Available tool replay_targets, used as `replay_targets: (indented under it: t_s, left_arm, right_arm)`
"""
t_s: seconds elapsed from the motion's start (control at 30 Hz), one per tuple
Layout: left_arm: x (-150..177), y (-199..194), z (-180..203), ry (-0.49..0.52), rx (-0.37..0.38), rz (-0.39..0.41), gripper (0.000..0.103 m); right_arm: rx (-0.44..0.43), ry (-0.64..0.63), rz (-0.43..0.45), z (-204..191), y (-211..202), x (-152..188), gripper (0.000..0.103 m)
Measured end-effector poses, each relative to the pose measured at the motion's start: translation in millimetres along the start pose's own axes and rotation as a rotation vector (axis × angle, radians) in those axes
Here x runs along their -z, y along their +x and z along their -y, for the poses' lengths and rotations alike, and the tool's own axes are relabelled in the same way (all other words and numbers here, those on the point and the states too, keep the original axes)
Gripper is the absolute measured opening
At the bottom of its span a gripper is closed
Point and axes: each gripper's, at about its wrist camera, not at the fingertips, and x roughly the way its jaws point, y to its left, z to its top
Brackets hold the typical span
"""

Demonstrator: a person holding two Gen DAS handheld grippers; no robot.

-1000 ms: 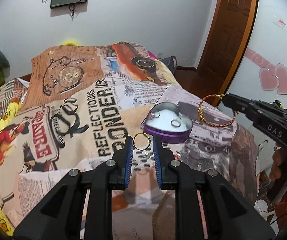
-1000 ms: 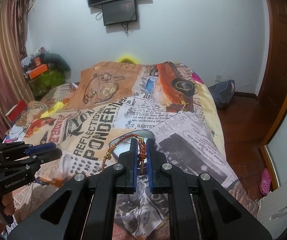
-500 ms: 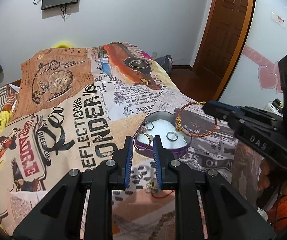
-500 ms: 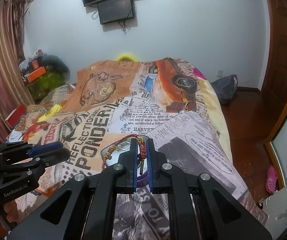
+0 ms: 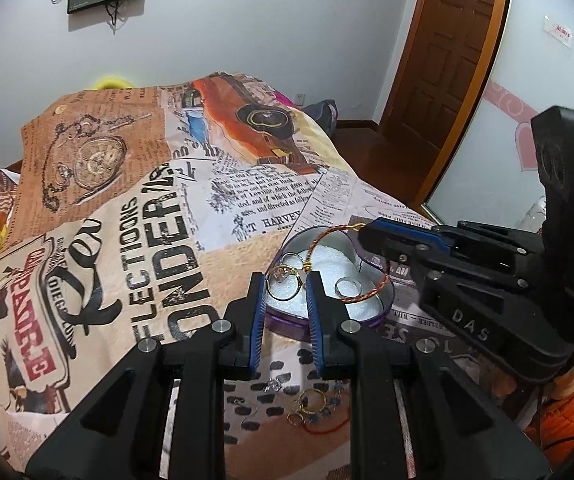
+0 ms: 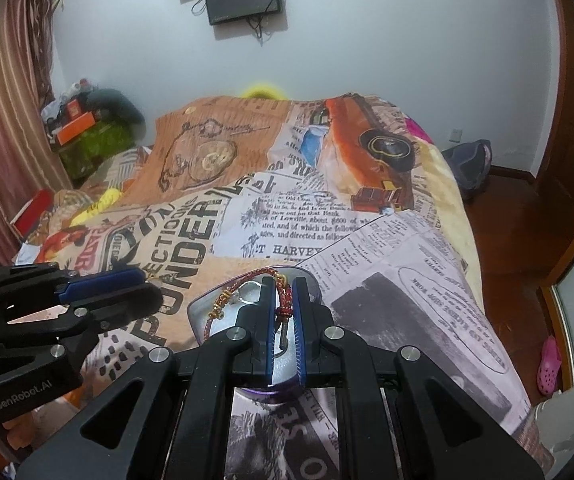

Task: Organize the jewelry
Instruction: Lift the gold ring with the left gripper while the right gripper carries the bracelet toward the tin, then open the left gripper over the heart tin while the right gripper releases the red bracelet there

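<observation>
A purple heart-shaped jewelry box with a white foam lining stands on the printed bedspread; two silver rings lie in it. My left gripper is shut on a gold ring and holds it over the box's near left part. My right gripper is shut on a red and gold cord bracelet, which hangs over the box. In the left wrist view the bracelet arcs over the box's right side below the right gripper's fingers.
Several loose pieces of jewelry lie on the bedspread just in front of the box, between my left gripper's arms. The bed's right edge drops to a wooden floor. A door stands at the right.
Both grippers have moved forward and down onto the box. The gold ring and the bracelet now hang just above the white lining instead of short of it.
</observation>
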Motion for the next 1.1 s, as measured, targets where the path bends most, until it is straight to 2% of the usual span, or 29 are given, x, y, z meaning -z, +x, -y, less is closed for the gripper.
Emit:
replay_targets:
  t_s: [0.4,0.77,1.1]
  left_arm:
    - [-4.5,26.8,4.8,0.022,0.013,-0.053,0.019]
    - [-3.7,33.0,4.5,0.028,0.014,-0.076,0.019]
    - [-2.7,30.0,4.7,0.032,0.003,-0.077,0.019]
  right_arm:
    - [-0.009,-0.015,-0.050,4.1,13.9,0.7,0.007]
    - [-0.043,-0.027,-0.069,3.5,16.2,2.5,0.007]
    - [-0.036,-0.033,-0.073,3.2,14.5,0.9,0.008]
